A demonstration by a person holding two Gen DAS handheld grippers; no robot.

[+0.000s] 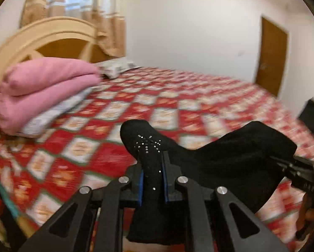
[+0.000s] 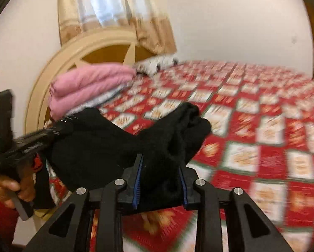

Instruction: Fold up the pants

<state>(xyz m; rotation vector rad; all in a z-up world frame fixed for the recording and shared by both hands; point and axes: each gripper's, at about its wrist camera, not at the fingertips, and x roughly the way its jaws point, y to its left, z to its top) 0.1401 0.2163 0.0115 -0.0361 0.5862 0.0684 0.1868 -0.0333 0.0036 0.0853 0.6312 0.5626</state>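
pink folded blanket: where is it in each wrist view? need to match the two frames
Left wrist: pink folded blanket at far left, mid-height, stacked on a grey patterned pillow against the headboard.
Right wrist: same blanket left of centre, upper half, just above the black pants.
Shared landmark: the cream arched headboard right behind the blanket in both views, curtain above it.

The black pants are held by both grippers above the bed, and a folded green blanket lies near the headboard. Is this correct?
One detail is wrong: the folded blanket is pink, not green, as the left wrist view shows. The rest holds: the left gripper and the right gripper both hold the black pants above the bed, and the blanket lies near the headboard.
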